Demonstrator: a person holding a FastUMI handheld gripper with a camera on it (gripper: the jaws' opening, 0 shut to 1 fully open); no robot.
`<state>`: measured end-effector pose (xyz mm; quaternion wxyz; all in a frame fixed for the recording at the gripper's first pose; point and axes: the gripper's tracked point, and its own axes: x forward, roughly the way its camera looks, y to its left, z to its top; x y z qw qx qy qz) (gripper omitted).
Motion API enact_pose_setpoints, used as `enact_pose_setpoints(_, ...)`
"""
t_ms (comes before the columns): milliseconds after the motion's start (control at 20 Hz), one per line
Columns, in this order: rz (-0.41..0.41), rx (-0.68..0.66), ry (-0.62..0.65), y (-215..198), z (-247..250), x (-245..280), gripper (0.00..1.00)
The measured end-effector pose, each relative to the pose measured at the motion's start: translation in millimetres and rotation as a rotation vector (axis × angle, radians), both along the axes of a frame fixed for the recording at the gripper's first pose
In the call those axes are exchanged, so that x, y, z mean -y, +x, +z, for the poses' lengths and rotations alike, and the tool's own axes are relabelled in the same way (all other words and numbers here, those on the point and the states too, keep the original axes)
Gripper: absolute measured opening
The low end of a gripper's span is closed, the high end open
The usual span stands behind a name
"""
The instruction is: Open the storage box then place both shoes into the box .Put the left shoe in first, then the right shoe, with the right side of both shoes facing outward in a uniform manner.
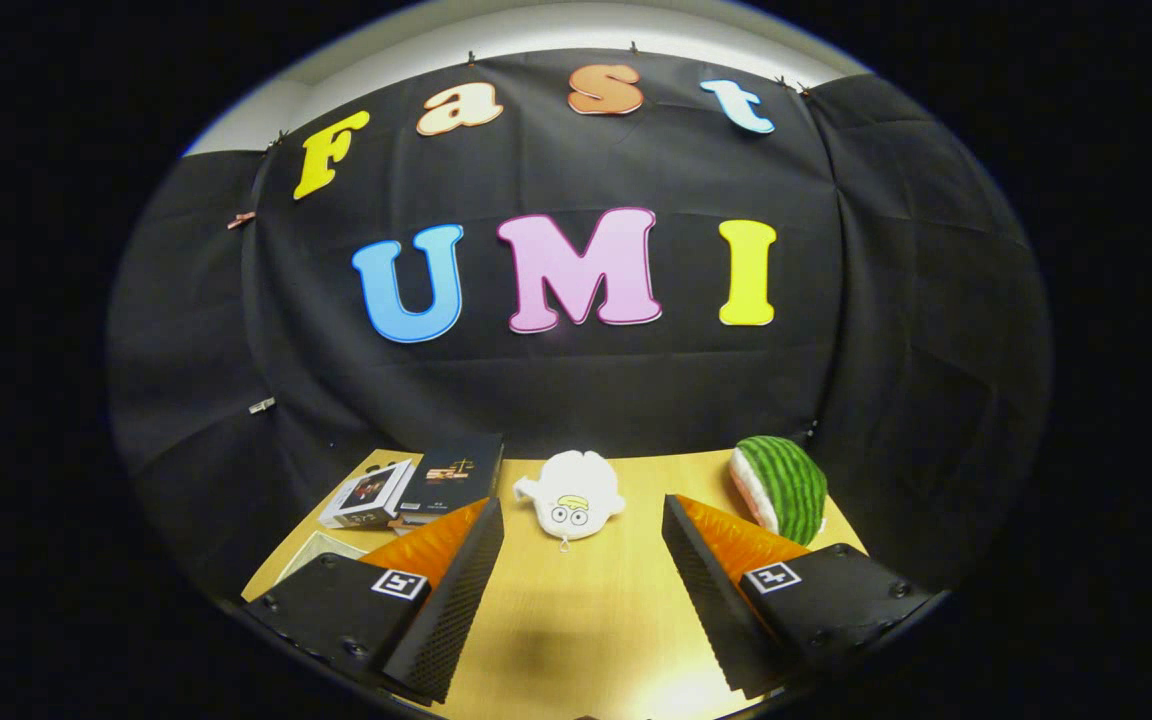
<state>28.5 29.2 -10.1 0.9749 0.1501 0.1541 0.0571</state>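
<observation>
The gripper (583, 560) is held released, fingers wide apart above the light wooden bench (596, 620); beyond them a white plush toy (572, 503) is seen.

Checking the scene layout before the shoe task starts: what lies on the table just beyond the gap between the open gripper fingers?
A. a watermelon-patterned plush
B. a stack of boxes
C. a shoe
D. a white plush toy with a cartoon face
D: the white plush toy lies on the table straight ahead of the open gripper; the watermelon plush and the boxes sit off to either side.
</observation>
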Motion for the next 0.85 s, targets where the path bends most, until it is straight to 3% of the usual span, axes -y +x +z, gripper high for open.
enact_pose_setpoints(350, -0.098, 0.130, -0.120, -16, 15, 78, 0.98)
enact_pose_setpoints(850, -0.120, 0.159, -0.152, -27, 10, 108, 0.96)
